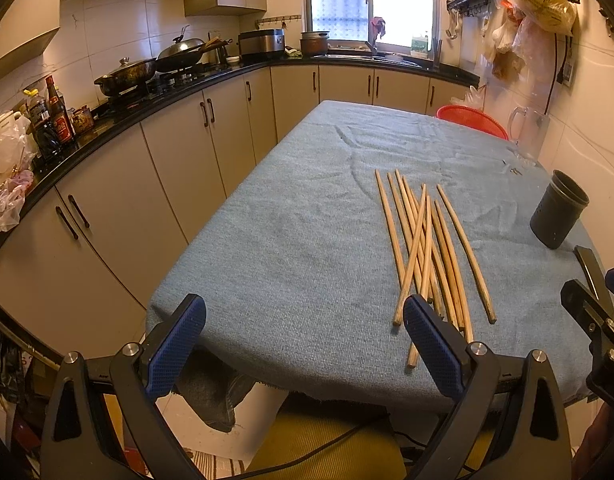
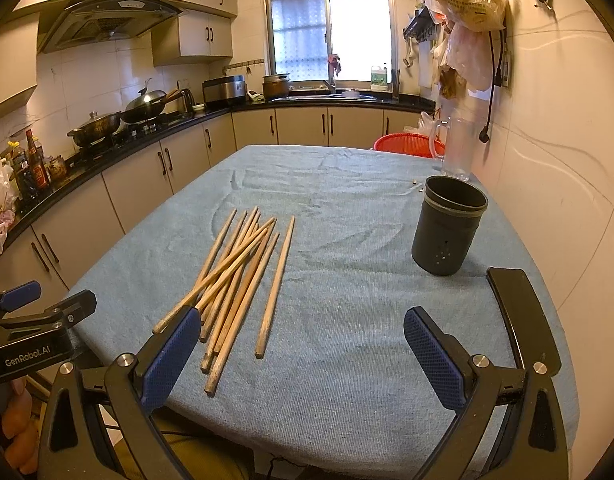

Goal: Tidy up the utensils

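Kitchen table, blue cloth [image 2: 347,360]. Chopsticks [image 2: 235,280] piled lower left of right view; dark holder [image 2: 447,232] upright at right, apparently empty. Left gripper [image 1: 305,344] and right gripper [image 2: 301,348] both spread wide, holding nothing. Likely step: first pick; next needs closing on one stick.

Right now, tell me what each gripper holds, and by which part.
Nothing is held. The left gripper and right gripper are both open and empty; the chopsticks lie loose on the cloth.

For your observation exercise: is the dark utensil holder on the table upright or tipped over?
Upright. The dark utensil holder stands on its base on the blue cloth, open rim facing up; the chopsticks lie outside it.
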